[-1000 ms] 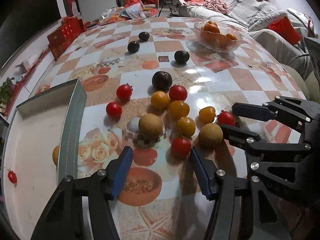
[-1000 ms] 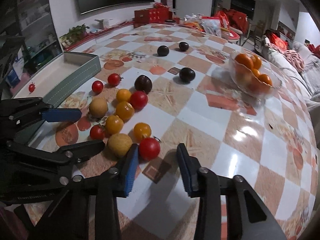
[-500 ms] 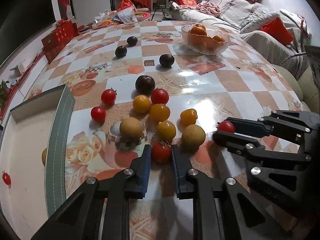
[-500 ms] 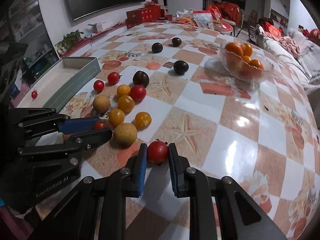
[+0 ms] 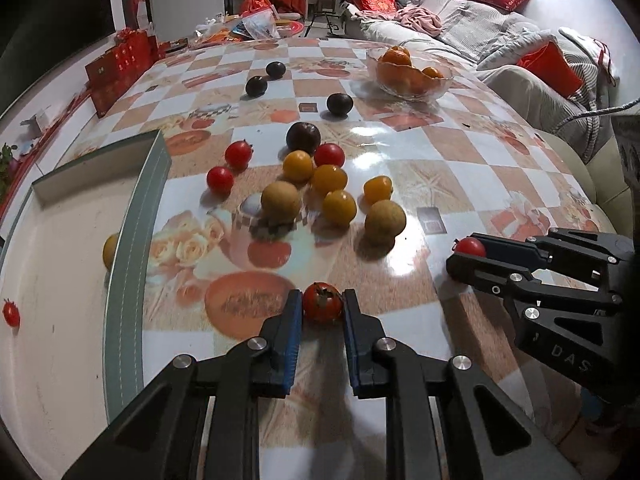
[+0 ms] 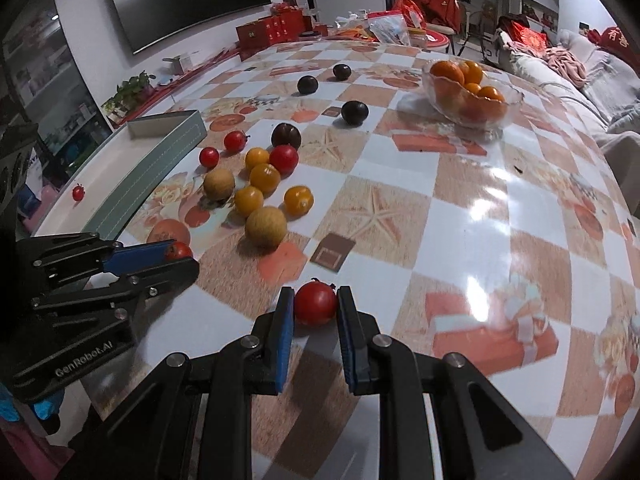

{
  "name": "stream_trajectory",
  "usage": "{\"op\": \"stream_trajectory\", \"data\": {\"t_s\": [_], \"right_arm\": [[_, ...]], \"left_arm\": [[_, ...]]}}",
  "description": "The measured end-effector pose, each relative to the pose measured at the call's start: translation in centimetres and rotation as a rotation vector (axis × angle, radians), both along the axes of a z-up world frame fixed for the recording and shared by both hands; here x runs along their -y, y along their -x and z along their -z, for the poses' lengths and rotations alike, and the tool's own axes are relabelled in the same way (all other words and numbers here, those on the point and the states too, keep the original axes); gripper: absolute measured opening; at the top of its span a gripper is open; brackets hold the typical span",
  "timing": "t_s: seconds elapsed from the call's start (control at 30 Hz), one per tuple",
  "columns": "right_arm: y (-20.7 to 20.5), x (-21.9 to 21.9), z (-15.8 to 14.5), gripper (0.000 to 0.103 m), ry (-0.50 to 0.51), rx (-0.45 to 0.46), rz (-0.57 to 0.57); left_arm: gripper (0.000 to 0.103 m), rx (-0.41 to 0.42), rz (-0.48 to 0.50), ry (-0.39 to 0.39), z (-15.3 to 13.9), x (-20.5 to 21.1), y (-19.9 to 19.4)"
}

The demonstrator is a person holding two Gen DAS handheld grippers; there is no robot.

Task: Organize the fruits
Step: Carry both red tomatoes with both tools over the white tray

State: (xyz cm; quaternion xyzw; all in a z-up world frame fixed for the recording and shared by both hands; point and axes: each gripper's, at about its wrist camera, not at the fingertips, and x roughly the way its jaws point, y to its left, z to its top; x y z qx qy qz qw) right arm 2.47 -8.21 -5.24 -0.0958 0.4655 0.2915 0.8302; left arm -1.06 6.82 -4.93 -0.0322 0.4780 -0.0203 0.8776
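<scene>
Holding one red tomato in each hand, we are early in the sorting, going by how much fruit lies loose. At far left, the tray [image 5: 132,248] holds only a small red tomato [image 5: 11,313] and a yellow fruit [image 5: 110,251] tucked against its inner wall, so little has been put away.

Next comes our left tongs [image 5: 322,305], clenched on a red tomato [image 5: 322,303]; both blue pads press its sides, near the front edge of the desk [image 5: 440,168]. We cannot tell whether it has lifted clear of the surface.

Beyond it, in the middle of the desk, the loose pile waits: three red tomatoes [image 5: 219,179], four yellow tomatoes [image 5: 339,208], two tan round fruits [image 5: 385,218] and, farther back, four dark plums [image 5: 303,137], all apart from the tray.

Farther right and at the back, the glass bowl [image 5: 408,76] already holds oranges, which looks like a sorted group.

At the right, our right tongs [image 6: 314,307] are likewise closed around a second red tomato [image 6: 315,304], gripped between the pads, low over the near desk.

We judge both held tomatoes are bound for the tray beside the one already there, leaving roughly a dozen pieces to sort after them.
</scene>
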Motion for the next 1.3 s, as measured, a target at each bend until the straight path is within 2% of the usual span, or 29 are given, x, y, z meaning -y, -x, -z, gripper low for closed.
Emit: {"op": "stream_trajectory", "data": {"t_s": [0.23,0.47,0.63,0.77,0.87,1.03,1.3], "right_arm": [[1.2,0.5,-0.4,0.023,-0.017,-0.017,0.033],[2.2,-0.8,-3.2,0.023,-0.05,0.003,0.017],[2.4,-3.8,-5.2,0.023,-0.088,-0.003,-0.026],[2.4,-7.6,-6.2,0.023,-0.107,-0.009,-0.082],[2.6,-10.8,-6.5,0.023,-0.112,-0.014,-0.131],[3.2,-16.3,-5.9,0.023,-0.119,-0.045,-0.209],[4.2,-22.7,-3.5,0.023,-0.065,-0.084,-0.291]], "left_arm": [[0.021,-0.003,0.002,0.033,-0.4,-0.5,1.4],[0.021,0.086,0.025,0.059,-4.2,-1.3,3.6],[0.021,0.138,0.001,0.04,-7.0,-4.3,5.1],[0.021,0.156,-0.06,-0.001,-8.0,-8.1,6.0],[0.021,0.153,-0.143,-0.058,-7.8,-12.0,6.6],[0.021,0.115,-0.254,-0.097,-6.3,-17.0,7.4],[0.021,0.025,-0.308,-0.096,-2.8,-20.1,8.2]]}}
